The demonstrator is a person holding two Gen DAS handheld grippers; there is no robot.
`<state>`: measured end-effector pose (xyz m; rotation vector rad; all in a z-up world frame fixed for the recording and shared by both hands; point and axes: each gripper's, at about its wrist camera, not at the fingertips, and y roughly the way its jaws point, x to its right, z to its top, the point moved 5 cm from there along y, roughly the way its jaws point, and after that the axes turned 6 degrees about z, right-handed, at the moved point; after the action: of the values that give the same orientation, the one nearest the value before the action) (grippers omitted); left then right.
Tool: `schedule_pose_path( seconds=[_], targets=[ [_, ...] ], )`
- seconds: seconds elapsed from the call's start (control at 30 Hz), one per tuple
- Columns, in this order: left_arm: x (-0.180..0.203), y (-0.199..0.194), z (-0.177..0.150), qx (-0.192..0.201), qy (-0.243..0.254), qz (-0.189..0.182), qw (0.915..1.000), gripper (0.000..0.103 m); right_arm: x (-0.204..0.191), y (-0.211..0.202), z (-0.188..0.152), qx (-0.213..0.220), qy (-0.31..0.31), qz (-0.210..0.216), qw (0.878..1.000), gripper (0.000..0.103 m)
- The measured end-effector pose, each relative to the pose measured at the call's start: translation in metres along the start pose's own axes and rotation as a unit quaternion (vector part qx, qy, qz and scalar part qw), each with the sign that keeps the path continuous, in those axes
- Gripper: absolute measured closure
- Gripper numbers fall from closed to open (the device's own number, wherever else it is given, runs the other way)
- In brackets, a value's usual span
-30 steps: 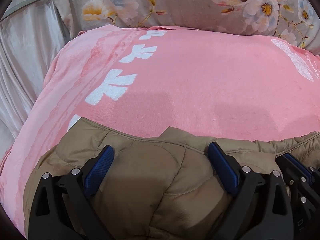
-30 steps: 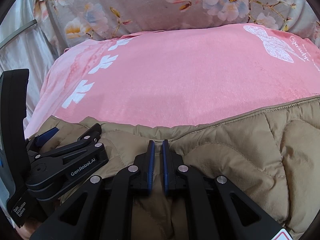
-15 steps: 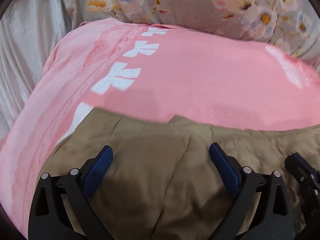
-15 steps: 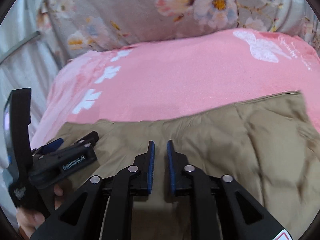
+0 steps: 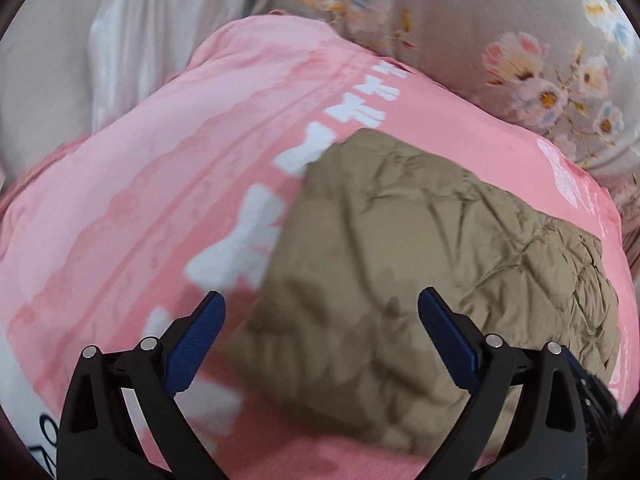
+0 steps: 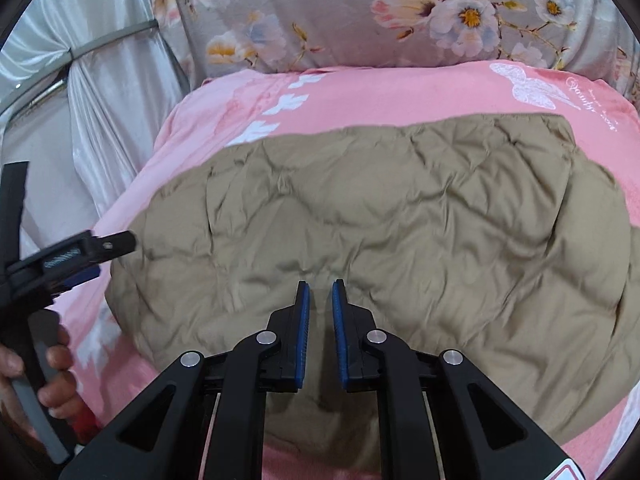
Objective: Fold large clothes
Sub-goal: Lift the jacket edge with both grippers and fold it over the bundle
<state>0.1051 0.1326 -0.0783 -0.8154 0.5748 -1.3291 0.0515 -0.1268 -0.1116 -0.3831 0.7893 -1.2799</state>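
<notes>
Basically no readable writing; tan jacket [image 6: 380, 240] fills centre frame on pink blanket [image 6: 360, 96]. Left gripper [image 5: 320, 320] spread wide, right gripper [image 6: 320, 308] slightly parted, both holding nothing.

Tan quilted jacket [image 6: 380, 216]; pink blanket [image 6: 360, 96], white motifs; grey floral fabric [image 6: 340, 12]

Both tongs released the jacket [image 6: 380, 232], lifting away.
</notes>
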Motion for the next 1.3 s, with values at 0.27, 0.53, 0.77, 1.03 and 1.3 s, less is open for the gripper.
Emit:
schedule_pose_path(
  seconds=[0.27,0.53,0.77,1.03,1.3],
  targets=[
    [-0.023,0.021,-0.035,-0.052,-0.027,-0.013,0.9982,0.008,0.001,0.011,-0.015,0.004,-0.013,-0.011,1.0,0.094],
    [-0.004,0.034,-0.033,-0.068,-0.058,-0.067,0.9937,0.005,-0.001,0.013,-0.02,0.014,-0.034,-0.028,0.999,0.094],
    [0.036,0.013,-0.021,-0.033,0.02,-0.032,0.9987,0.052,-0.002,0.013,-0.019,0.015,-0.033,-0.028,0.999,0.093],
    [0.051,-0.012,-0.011,0.004,0.051,-0.013,0.9986,0.079,-0.002,0.012,-0.019,0.016,-0.032,-0.027,0.999,0.093],
    [0.019,0.001,-0.014,-0.032,-0.015,-0.016,0.9992,0.044,0.001,0.01,-0.02,0.018,-0.026,-0.017,0.999,0.093]
  ],
)
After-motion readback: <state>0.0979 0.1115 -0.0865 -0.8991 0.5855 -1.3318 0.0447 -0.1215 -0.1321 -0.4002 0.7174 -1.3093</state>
